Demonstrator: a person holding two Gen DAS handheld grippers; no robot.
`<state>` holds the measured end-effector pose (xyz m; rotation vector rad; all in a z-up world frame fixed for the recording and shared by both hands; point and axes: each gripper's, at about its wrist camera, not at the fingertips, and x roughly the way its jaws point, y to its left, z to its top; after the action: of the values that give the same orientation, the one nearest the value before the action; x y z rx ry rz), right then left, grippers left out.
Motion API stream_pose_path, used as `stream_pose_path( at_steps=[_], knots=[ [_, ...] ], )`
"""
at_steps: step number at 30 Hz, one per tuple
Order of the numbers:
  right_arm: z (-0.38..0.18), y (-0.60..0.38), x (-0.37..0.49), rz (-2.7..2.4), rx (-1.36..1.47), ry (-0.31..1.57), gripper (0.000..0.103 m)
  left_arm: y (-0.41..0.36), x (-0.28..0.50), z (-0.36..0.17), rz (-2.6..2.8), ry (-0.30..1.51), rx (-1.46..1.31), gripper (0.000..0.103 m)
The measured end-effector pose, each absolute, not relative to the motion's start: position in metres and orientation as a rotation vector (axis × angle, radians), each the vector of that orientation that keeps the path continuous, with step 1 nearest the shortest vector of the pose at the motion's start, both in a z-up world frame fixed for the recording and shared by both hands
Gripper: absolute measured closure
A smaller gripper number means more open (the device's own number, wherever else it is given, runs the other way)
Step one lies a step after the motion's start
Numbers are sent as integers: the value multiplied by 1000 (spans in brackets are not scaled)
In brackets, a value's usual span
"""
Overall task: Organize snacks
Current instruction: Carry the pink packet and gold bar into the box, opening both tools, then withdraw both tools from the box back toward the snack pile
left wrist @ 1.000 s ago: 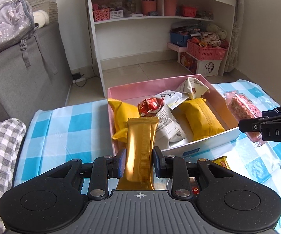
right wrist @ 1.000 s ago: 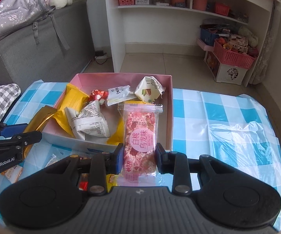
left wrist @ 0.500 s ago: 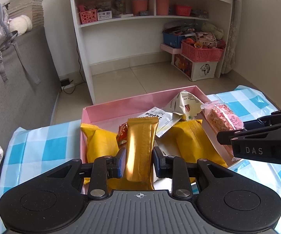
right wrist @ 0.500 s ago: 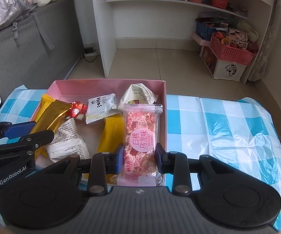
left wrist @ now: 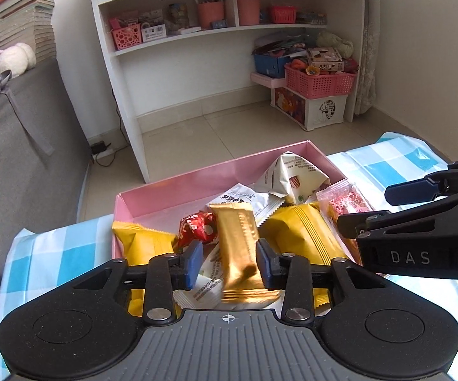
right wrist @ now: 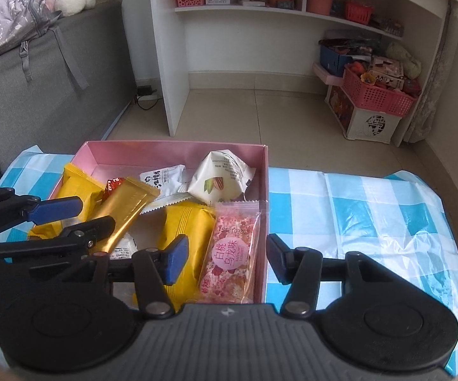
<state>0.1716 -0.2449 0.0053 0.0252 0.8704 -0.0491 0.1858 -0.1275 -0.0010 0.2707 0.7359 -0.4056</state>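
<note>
Here the left gripper (left wrist: 229,265) has its jaws opening, and the gold bar (left wrist: 240,250) stands between its blue pads with a gap on each side, so no pad presses on it; the bar looks blurred at its lower end and leans over the other snacks in the pink box (left wrist: 178,187). The right gripper (right wrist: 227,258) is opening its jaws too, with the pink rice-crisp packet (right wrist: 230,257) lying loose between them (its printed label faces up), flat against the box's right wall and clear of both pads. Seen from the right wrist, the gold bar lies slantwise across the left half of the box, its upper end propped on a yellow packet (right wrist: 78,184) and a red wrapped candy (right wrist: 113,184). Beside the pink packet, touching its left edge, lies a second yellow packet (right wrist: 187,231). Behind these sit a flat white sachet (right wrist: 162,176) and a puffed white pouch with an almond picture (right wrist: 221,176), near the box's far wall. The box rests on a blue-and-white checked tablecloth (right wrist: 356,209), which runs bare to the right. Beyond the table stand a white shelf unit (right wrist: 171,63) holding cups and small baskets, a pink basket (right wrist: 378,95) full of odds and ends on the tiled floor, and a grey sofa (right wrist: 38,89) with a bag on it.
</note>
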Motion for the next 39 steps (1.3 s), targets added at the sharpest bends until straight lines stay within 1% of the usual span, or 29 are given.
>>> stream_pose_path(
  at_steps=[2, 4, 9, 11, 19, 21, 26, 29, 39],
  knots=[
    [8, -245, 170, -55, 18, 866, 44, -126, 183, 1, -402, 732, 274, 51],
    [11, -245, 169, -60, 18, 866, 40, -123, 181, 3, -402, 740, 267, 49],
    [17, -246, 160, -67, 20, 862, 30, -115, 172, 7, -397, 747, 254, 35],
    [19, -246, 156, -69, 22, 861, 26, -111, 167, 9, -397, 748, 254, 34],
    [24, -243, 133, -72, 17, 876, 20, -92, 141, 13, -383, 762, 247, 26],
    [25, -241, 127, -68, 12, 878, 19, -86, 132, 13, -383, 761, 252, 24],
    [28, -234, 112, -58, 5, 883, 17, -72, 114, 13, -372, 768, 261, 22],
    [29, -228, 103, -47, 0, 885, 15, -62, 102, 14, -365, 775, 254, 19],
    [29, -206, 75, -9, -16, 889, 13, -35, 69, 14, -346, 780, 272, 15]
  ],
)
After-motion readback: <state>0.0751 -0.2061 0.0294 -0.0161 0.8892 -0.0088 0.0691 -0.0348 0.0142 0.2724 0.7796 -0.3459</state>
